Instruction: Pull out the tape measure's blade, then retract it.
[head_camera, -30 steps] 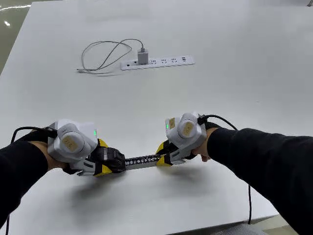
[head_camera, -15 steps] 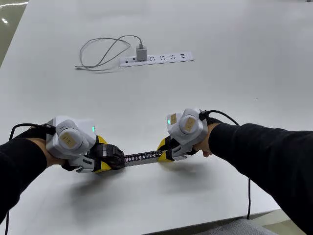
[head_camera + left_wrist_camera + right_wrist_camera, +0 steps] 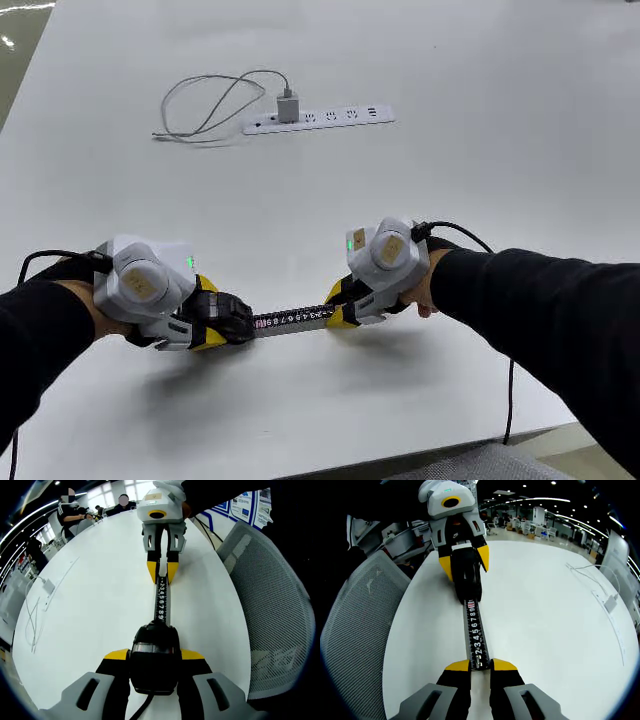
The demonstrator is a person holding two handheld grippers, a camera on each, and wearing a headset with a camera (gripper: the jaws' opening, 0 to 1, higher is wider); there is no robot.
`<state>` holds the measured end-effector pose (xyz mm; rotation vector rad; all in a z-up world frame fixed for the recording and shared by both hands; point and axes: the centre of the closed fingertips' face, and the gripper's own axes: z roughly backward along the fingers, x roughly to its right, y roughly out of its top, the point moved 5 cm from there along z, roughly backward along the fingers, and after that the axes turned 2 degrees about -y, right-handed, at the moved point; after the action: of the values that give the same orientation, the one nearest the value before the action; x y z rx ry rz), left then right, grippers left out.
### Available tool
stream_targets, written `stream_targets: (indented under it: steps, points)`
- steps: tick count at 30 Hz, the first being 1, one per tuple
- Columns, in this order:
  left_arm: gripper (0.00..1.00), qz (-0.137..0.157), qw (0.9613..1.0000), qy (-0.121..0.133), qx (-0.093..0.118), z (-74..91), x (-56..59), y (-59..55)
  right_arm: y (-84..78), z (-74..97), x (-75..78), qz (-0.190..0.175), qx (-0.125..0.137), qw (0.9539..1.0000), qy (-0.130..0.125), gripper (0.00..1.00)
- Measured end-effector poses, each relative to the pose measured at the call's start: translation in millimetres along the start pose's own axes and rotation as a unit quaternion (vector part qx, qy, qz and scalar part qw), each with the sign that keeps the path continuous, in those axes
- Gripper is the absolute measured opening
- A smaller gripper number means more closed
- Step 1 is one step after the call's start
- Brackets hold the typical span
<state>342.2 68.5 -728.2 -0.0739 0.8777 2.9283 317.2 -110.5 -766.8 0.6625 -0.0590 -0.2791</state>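
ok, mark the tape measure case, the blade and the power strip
tape measure case [image 3: 155,652]: left gripper view, top of the black housing.
blade [image 3: 475,635]: right gripper view, middle of numbered run.
power strip [image 3: 340,116]: head view, middle of white body.

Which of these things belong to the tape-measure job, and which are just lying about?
In use:
tape measure case, held by the left hand-held gripper
blade, pinched by the right hand-held gripper

Lying about:
power strip
charger
cable
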Motion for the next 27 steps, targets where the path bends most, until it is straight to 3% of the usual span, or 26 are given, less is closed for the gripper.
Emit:
stream_targets:
  steps: [27]
  points:
    - [0.31,-0.001,1.0,0.001,0.001,-0.7,-1.2,-0.4,-7.8,8.1,2.1,-0.007,-0.006,1.0,-0.004,0.1]
